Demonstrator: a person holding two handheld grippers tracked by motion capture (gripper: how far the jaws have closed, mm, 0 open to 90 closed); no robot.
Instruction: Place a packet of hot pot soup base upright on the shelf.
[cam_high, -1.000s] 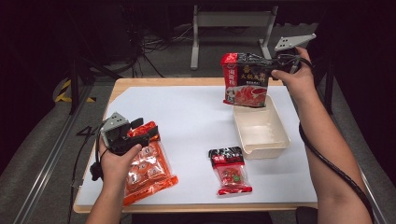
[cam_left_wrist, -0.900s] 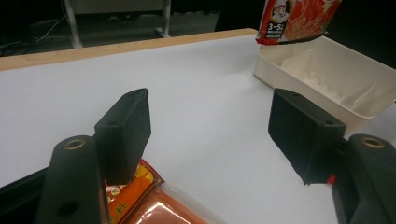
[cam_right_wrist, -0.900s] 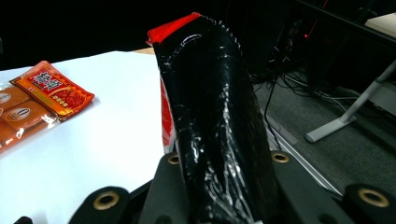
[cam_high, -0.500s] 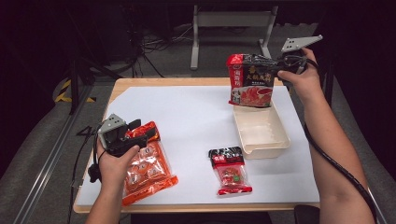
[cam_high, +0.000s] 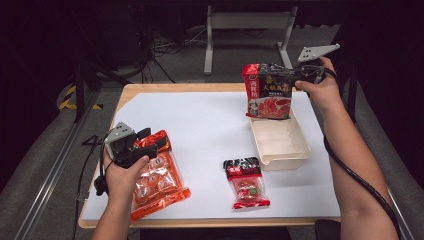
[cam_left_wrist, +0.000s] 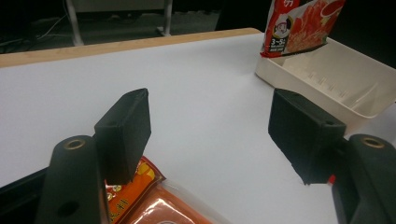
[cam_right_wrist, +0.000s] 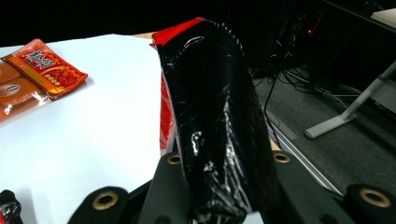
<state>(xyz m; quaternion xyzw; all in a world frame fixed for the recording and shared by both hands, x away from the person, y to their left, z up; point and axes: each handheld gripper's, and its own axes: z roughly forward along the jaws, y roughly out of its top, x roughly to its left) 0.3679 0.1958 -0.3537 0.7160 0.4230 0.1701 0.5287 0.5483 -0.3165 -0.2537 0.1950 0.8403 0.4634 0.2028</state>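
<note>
While the right gripper (cam_high: 306, 76) clamps the red-and-black packet (cam_high: 268, 91) above the cream tray (cam_high: 280, 142) by the desk's far right corner, the left gripper (cam_high: 152, 145) rests open over the orange packet (cam_high: 157, 182).

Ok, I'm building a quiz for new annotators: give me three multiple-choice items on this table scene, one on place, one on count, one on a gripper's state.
1. Where is the large red-and-black printed pouch?
A. flat on the white sheet
B. held above the cream plastic tray
C. on the floor

2. How many pouches lie on the white table sheet?
A. two
B. four
C. none

3. The left gripper is:
A. shut on a pouch
B. open
C. clamped on the tray

Answers:
1 B, the right gripper grips its top.
2 A, the orange pouch and small red-and-black pouch.
3 B, nothing between its jaws.
</note>
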